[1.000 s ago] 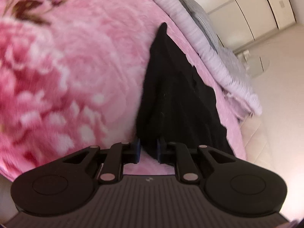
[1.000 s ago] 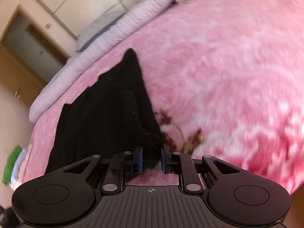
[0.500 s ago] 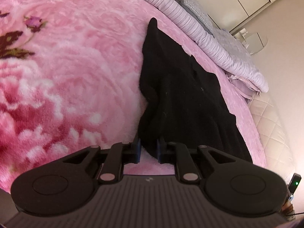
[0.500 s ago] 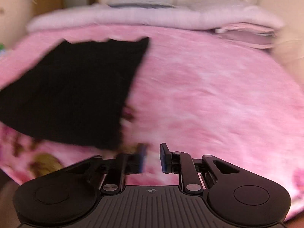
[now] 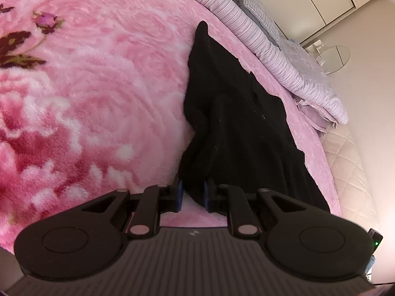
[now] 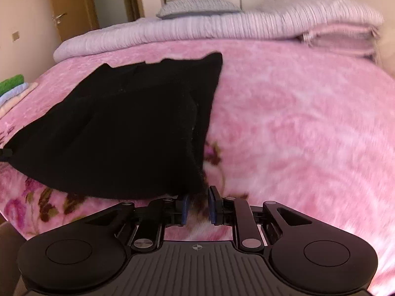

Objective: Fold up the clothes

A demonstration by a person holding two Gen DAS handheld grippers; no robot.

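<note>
Left wrist view shows one black garment (image 5: pixel 237 128) lying on a pink flowered blanket (image 5: pixel 103 93) that covers the bed, its length running away from the camera toward the striped bedding. The left gripper (image 5: pixel 193 194) has its two blue-padded fingers (image 5: pixel 180 194) pinching the near corner of the garment, with cloth bunched in the narrow gap between them. Past the garment lies one striped lilac quilt (image 5: pixel 249 32) along the far edge of the bed, and one grey checked pillow (image 5: pixel 249 7) rests just beyond it. One round glass table (image 5: pixel 338 59) stands on the floor near the white cupboards. Right wrist view shows the same garment (image 6: pixel 128 130) spread mostly flat on the blanket (image 6: pixel 296 123), with a thicker folded ridge along its right edge. The right gripper (image 6: pixel 198 206) sits at the garment's near right corner; its two fingers (image 6: pixel 212 206) stand a little apart, and the blanket shows in the gap between them, with dark fuzz at its top, so I cannot tell whether any cloth is gripped. One small stack of folded cloths (image 6: pixel 12 91), green on top, lies at the left edge of the bed. One wooden door (image 6: pixel 66 9) is at the back left.
</note>
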